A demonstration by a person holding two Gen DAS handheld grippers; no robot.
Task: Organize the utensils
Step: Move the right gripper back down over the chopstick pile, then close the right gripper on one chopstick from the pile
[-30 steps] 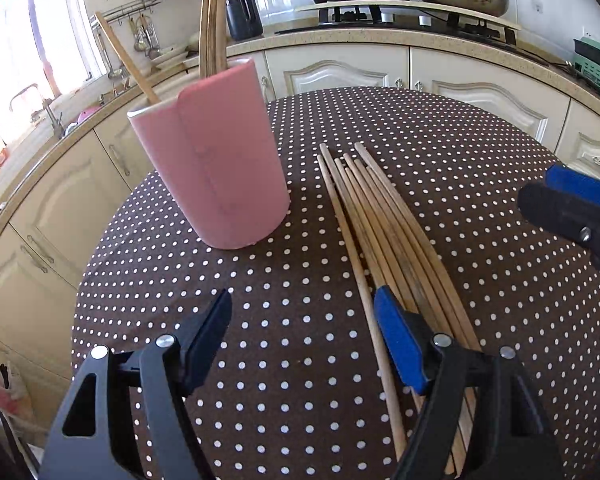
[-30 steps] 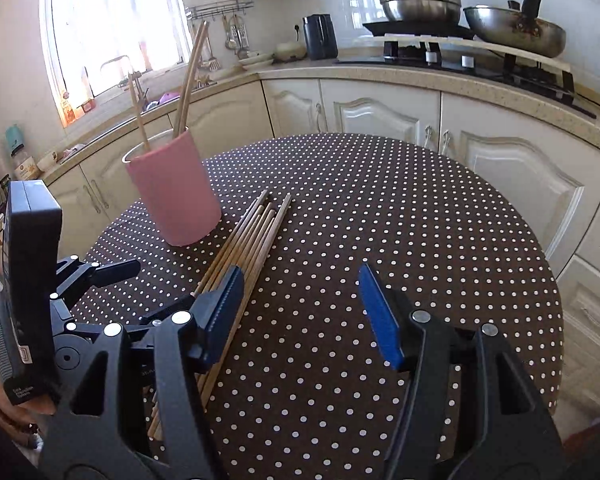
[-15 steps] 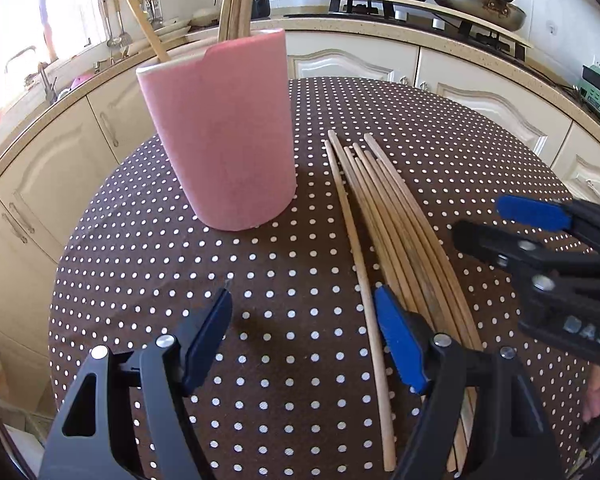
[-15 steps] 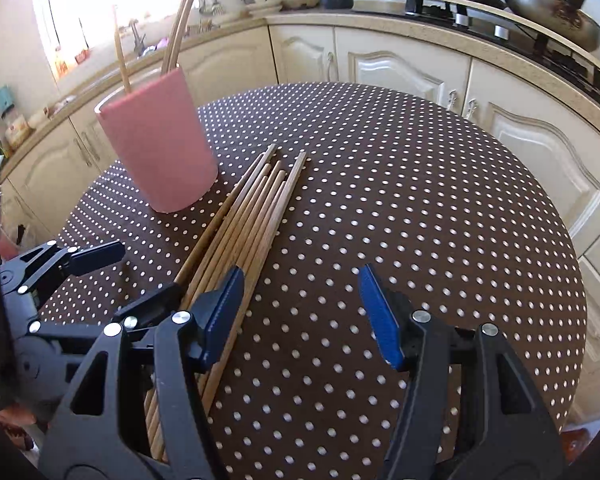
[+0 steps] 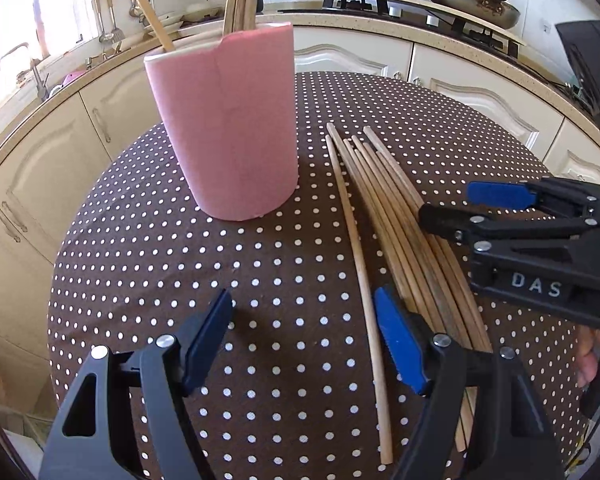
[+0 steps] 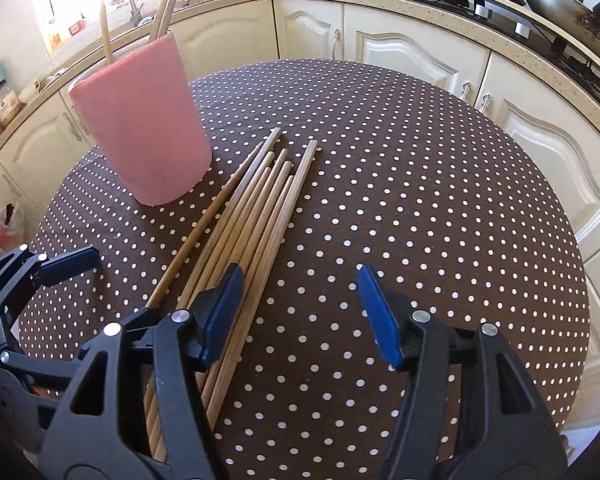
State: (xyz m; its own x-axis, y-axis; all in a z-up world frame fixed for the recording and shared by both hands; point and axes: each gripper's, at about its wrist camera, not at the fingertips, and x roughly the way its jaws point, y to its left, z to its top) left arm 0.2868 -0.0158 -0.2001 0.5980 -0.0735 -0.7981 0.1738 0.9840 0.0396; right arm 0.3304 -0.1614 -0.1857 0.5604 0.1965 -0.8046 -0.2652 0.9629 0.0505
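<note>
- The step in hand looks like picking a chopstick off the surface (image 6: 420,184), which wears a brown polka-dot cloth, and dropping it into the pink holder (image 5: 228,128).
- The loose chopsticks (image 6: 256,216) lie flat in a tight bundle just beside the pink holder, with one single chopstick (image 5: 356,256) splayed a little apart on the holder's side; several more already stand upright in the holder.
- A good grab would probably take that lone stick, since it has bare cloth on both sides; the bundled ones touch each other and may roll or come up in pairs.
- Pinching near the middle should keep the stick from tipping; then it needs tilting upright before it goes over the rim.
- The left tongs (image 5: 304,340) are spread and empty, angled steeply down at the cloth, their right finger over the near ends of the bundle.
- The right tongs (image 6: 300,312) are likewise spread with nothing between them, pitched down, their left finger above the bundle.
- Both tongs sit close together, so one should likely hold back to avoid a knock.
</note>
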